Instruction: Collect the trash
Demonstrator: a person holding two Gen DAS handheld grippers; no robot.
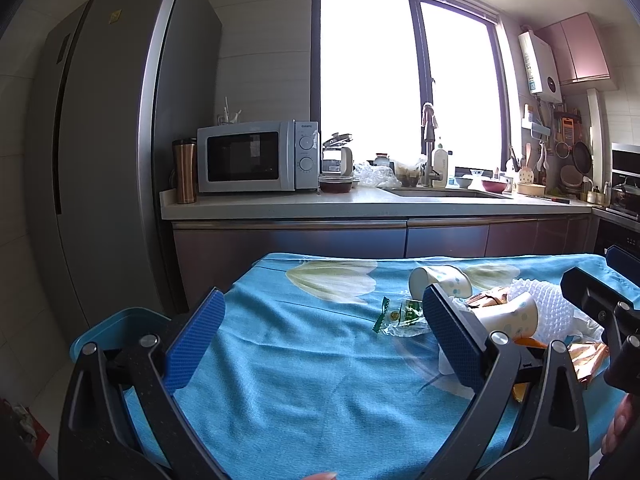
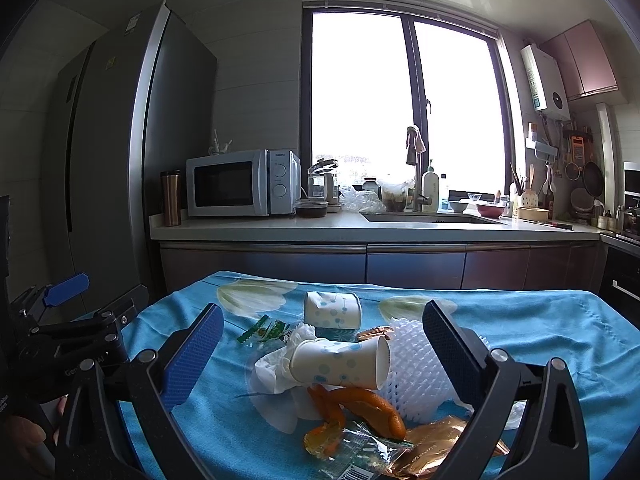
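Note:
A pile of trash lies on the blue cloth (image 2: 540, 320). A paper cup (image 2: 340, 364) lies on its side on crumpled tissue (image 2: 276, 372), next to white foam netting (image 2: 416, 372), orange peel (image 2: 372, 404) and gold wrappers (image 2: 432, 452). A second cup (image 2: 332, 310) and a green wrapper (image 2: 264, 330) lie behind. My right gripper (image 2: 320, 352) is open, its fingers either side of the pile. My left gripper (image 1: 320, 332) is open and empty over bare cloth (image 1: 280, 360), left of the green wrapper (image 1: 400, 316) and cups (image 1: 440, 280).
A blue bin (image 1: 116, 328) stands at the table's left edge. Behind are a counter (image 1: 360, 204) with microwave (image 1: 256, 156) and sink, a fridge (image 1: 100, 140) at left, and an oven (image 1: 624, 184) at right.

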